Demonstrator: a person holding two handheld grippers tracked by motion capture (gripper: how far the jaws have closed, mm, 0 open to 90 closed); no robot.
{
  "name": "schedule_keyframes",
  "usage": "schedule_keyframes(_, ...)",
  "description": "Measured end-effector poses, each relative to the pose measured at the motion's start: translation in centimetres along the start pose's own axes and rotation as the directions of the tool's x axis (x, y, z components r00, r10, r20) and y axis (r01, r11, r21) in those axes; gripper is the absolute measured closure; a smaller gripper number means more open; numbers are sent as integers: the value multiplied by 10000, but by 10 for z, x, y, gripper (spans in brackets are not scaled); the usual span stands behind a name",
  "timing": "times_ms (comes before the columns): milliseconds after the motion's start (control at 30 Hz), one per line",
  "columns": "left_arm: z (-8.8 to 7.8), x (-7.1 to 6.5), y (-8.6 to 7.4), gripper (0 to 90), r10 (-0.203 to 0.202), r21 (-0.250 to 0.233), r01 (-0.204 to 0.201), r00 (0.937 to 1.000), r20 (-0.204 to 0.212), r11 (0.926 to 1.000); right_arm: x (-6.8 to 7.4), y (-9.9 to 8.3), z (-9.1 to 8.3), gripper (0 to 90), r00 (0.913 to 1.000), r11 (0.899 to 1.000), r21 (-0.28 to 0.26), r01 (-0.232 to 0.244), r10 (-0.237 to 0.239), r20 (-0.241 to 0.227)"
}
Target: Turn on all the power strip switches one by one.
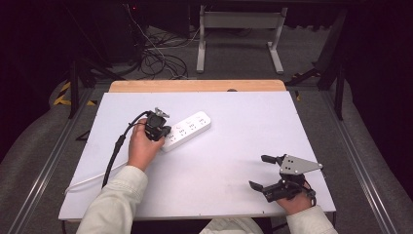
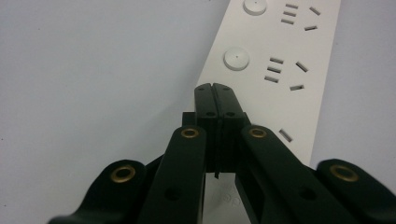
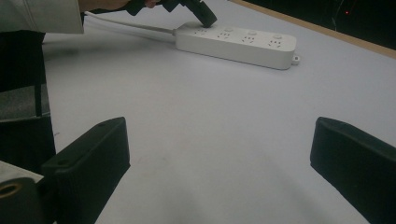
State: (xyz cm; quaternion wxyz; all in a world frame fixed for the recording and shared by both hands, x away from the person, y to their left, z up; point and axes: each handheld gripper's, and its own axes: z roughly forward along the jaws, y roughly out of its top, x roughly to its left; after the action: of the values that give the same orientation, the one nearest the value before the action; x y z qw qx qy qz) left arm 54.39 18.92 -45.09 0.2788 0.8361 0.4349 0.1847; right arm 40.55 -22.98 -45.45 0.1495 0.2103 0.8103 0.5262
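A white power strip (image 1: 187, 127) lies slantwise on the white table (image 1: 229, 156), left of centre. My left gripper (image 1: 164, 133) is shut, its jaws pressed flat together with nothing between them. In the left gripper view the joined tips (image 2: 215, 88) point down at the strip (image 2: 285, 70) near its cable end, beside a round button. The right gripper view shows that left gripper (image 3: 205, 18) resting on the strip's (image 3: 243, 42) near-left end. My right gripper (image 1: 259, 171) stands open at the table's front right, jaws wide apart (image 3: 219, 158) and empty, well away from the strip.
The strip's white cable (image 1: 90, 179) runs off toward the table's front left. A black cable (image 1: 117, 146) trails from the left gripper. A wooden strip (image 1: 195, 86) borders the far edge. Loose cables (image 1: 160, 58) and a desk frame (image 1: 238, 34) stand on the floor beyond.
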Motion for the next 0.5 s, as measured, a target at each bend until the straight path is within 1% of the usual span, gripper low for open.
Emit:
schedule_keyframes(67,0,1,1,900,-8,54,8,10000,26,10000,0,0,0,51,10000,10000,-3,-3,3,4)
schedule_keyframes(100,-3,3,3,900,191,87,-188,9992,-363,9998,0,0,0,51,10000,10000,-25,-2,2,25)
schedule_keyframes(133,-3,3,3,900,191,87,-188,9992,-363,9998,0,0,0,51,10000,10000,-25,-2,2,25)
schedule_keyframes(167,-7,5,4,900,35,-338,-40,9999,-134,9994,0,0,-1,50,10000,10000,-56,17,-17,23)
schedule_keyframes(200,-10,5,6,900,-34,-559,31,10000,-62,9984,0,0,-1,51,10000,10000,-51,9,-9,28)
schedule_keyframes(233,-10,5,6,900,-34,-559,31,10000,-62,9984,0,0,-1,50,10000,10000,-21,-13,13,43)
schedule_keyframes(267,-12,5,8,900,-98,-717,105,9999,102,9974,-1,0,-1,51,10000,10000,-31,-38,38,43)
schedule_keyframes(300,-14,5,11,900,-31,-832,44,9999,154,9965,-1,0,0,51,10000,10000,-27,-40,40,49)
schedule_keyframes(333,-14,3,13,900,24,-843,-7,9998,198,9964,-1,0,0,51,10000,10000,-27,-40,40,49)
schedule_keyframes(367,-14,2,16,900,163,-878,-146,9997,182,9960,-1,0,0,51,10000,10000,-26,-39,39,42)
schedule_keyframes(433,-13,0,20,900,167,-948,-133,9992,356,9954,-1,0,1,51,10000,10000,-21,-52,52,30)
schedule_keyframes(500,-11,-1,23,900,237,-1001,-203,9992,333,9948,-2,0,1,50,9999,10000,-13,-97,97,83)
